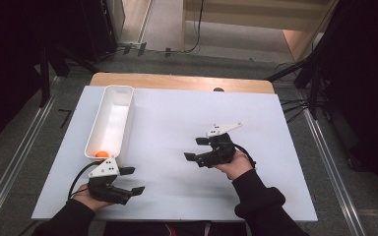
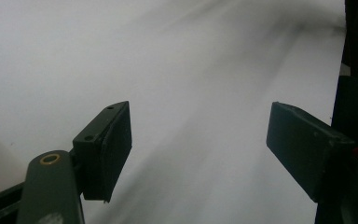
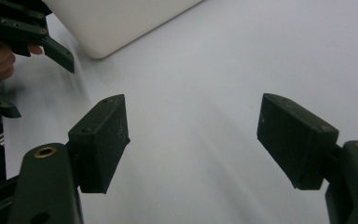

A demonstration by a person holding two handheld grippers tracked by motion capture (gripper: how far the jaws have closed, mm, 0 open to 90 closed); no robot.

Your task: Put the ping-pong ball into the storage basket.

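Both pairs of fingers stood apart with nothing between them.

From the high view, your left gripper [image 1: 130, 180] sat at the near left of the white board [image 1: 177, 123], its jaws pointing right and spread over bare surface. Just beyond it lay the white tray [image 1: 109, 123], a long narrow bin whose long axis ran from near to far, tilted slightly so the far end leaned right. Its near end was just beside your left gripper's grey plate. An orange ball [image 1: 101, 154] rested inside the tray at that near end. Your right gripper [image 1: 196, 149] was held right of centre, well apart from the tray, with its jaws pointing left towards it and open over the board.

Through the left gripper view, your two black pads [image 2: 107, 149] were spread wide across the plain white board [image 2: 191, 70], with nothing in the gap. A pale edge showed at the lower left, too blurred to tell what it was.

Through the right gripper view, your pads [image 3: 100, 140] were likewise wide apart above the white board [image 3: 242, 56]. A rounded corner of the tray [image 3: 116, 23] showed at the top, and your left gripper [image 3: 37, 44] was at the upper left, near that corner.
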